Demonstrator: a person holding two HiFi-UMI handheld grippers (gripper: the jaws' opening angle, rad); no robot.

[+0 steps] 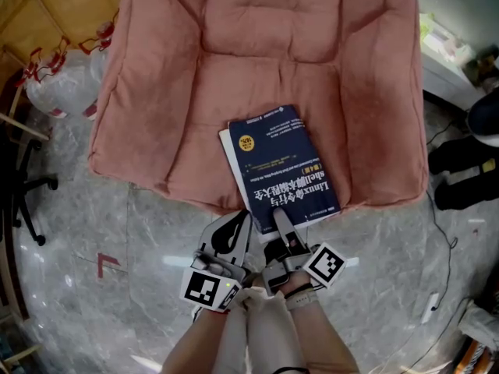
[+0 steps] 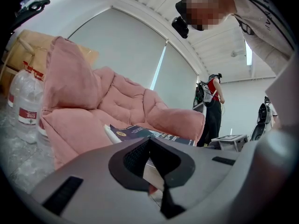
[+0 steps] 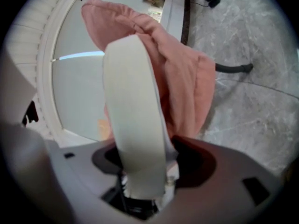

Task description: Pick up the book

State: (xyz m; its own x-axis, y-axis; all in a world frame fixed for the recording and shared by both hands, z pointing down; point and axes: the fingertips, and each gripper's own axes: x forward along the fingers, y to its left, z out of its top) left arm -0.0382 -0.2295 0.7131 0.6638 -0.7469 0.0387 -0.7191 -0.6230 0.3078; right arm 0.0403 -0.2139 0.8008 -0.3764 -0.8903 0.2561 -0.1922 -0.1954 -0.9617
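Note:
A dark blue book (image 1: 281, 162) with white print lies on the seat of a pink padded armchair (image 1: 257, 45), its near end jutting over the seat's front edge. My right gripper (image 1: 282, 223) is shut on that near edge. In the right gripper view the book's white page block (image 3: 135, 115) runs up from between the jaws. My left gripper (image 1: 234, 234) is just left of it at the book's near left corner, jaws together and empty. From the left gripper (image 2: 150, 146) the book (image 2: 140, 133) shows flat on the cushion (image 2: 74, 125) just beyond.
Big water bottles (image 1: 58, 84) stand on the marble floor left of the chair, also seen as bottles (image 2: 23, 106). An office chair base (image 1: 27, 185) is at far left. A white shelf (image 1: 448, 61) and dark shoes (image 1: 460, 170) are at right. A person (image 2: 212, 111) stands far behind.

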